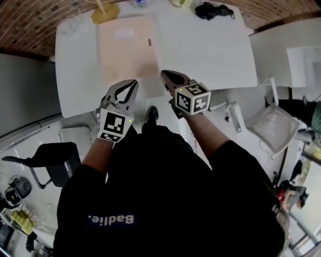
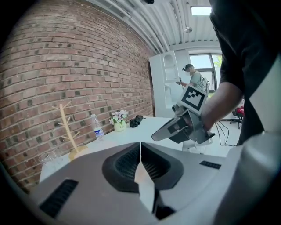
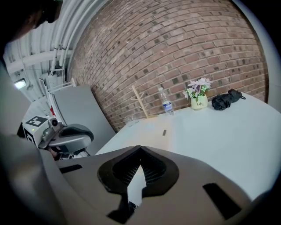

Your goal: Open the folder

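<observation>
A pale peach folder [image 1: 128,47] lies closed and flat on the white table [image 1: 210,50]; in the right gripper view the folder [image 3: 151,132] shows a small dark tab. My left gripper [image 1: 131,83] hovers at the table's near edge, just short of the folder's near edge, jaws shut with nothing between them. My right gripper [image 1: 165,75] is beside it at the folder's near right corner, also shut and empty. In each gripper's own view, left gripper [image 2: 140,144] and right gripper [image 3: 140,148], the tips meet. Neither touches the folder.
Along the table's far edge stand a wooden rack [image 1: 104,11], a water bottle [image 3: 167,105], a flower pot [image 3: 198,99] and a black bundle [image 1: 214,10]. A white chair [image 1: 271,120] is at the right, a dark chair [image 1: 55,160] at the left. A person [image 2: 195,81] stands far off.
</observation>
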`<state>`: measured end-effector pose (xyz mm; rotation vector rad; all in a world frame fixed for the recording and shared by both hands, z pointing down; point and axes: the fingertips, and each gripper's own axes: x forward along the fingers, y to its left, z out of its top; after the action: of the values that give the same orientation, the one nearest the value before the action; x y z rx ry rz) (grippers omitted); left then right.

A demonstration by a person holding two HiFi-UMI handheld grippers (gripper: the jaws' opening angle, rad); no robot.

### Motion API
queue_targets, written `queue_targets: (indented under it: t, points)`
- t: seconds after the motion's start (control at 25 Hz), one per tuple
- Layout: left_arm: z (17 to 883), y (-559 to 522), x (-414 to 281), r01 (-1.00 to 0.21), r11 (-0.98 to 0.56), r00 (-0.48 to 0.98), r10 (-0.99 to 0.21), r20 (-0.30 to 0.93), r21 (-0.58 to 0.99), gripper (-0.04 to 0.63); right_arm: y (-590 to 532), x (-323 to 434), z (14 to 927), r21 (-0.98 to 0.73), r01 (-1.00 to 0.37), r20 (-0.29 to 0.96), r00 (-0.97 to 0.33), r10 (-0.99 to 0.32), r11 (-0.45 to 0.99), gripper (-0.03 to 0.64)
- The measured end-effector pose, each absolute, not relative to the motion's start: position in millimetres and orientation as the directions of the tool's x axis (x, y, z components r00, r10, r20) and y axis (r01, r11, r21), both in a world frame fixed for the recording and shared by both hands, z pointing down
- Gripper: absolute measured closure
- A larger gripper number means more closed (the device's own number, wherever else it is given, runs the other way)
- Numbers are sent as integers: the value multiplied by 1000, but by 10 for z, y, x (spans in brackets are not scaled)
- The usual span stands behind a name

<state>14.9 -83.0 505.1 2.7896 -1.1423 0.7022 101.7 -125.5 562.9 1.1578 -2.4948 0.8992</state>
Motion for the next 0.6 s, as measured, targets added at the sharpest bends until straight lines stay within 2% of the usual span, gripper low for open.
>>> queue_targets:
  t: [0.36, 0.6]
  points:
    - [5725, -996, 345, -530, -810, 589, -565, 577, -252, 560, -1497, 1013, 6222, -438, -788, 558, -616, -556, 432, 589]
    - [6084, -1108, 439, -371, -850, 525, -524, 671, -374, 499, -1616, 956, 6490, -441, -792, 595, -610, -523, 422, 589]
